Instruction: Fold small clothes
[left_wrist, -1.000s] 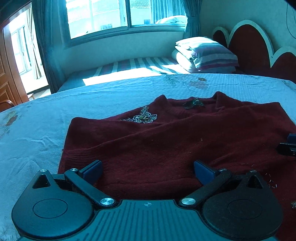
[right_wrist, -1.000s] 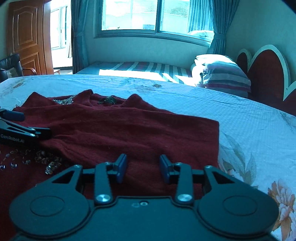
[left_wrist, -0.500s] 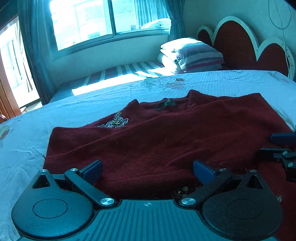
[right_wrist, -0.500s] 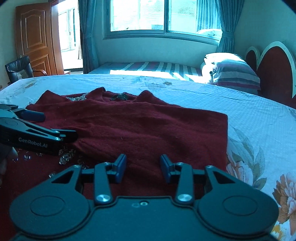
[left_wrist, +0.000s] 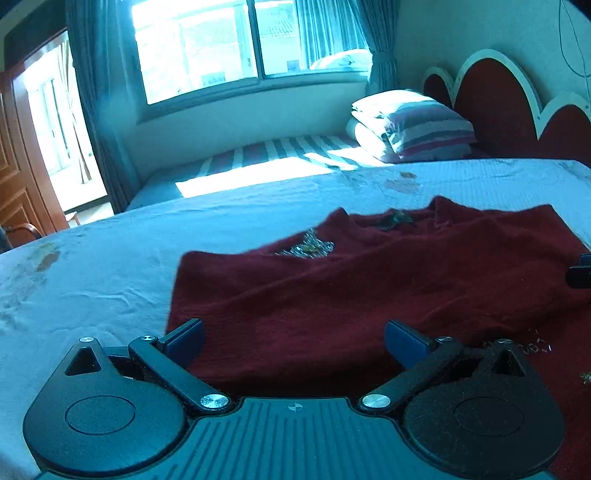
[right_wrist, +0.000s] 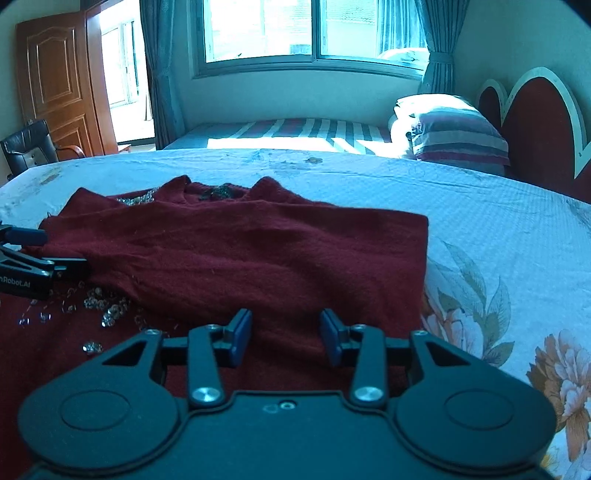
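The maroon sweater (right_wrist: 258, 254) lies folded on the bed (right_wrist: 498, 221), collar toward 12 o'clock. Both the left gripper (left_wrist: 293, 339) and right gripper (right_wrist: 286, 332) gape empty above its near edge, seemingly not touching.

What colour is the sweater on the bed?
Dark red sweater, clearest in the right wrist view.

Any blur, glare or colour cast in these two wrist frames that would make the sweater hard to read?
Left wrist view: strong blue cast, window blown out, sweater edges smeared by motion blur, left gripper sharp. Right wrist view: same cast and blown window, but sweater and sequins crisp; fisheye bends the bed edge.
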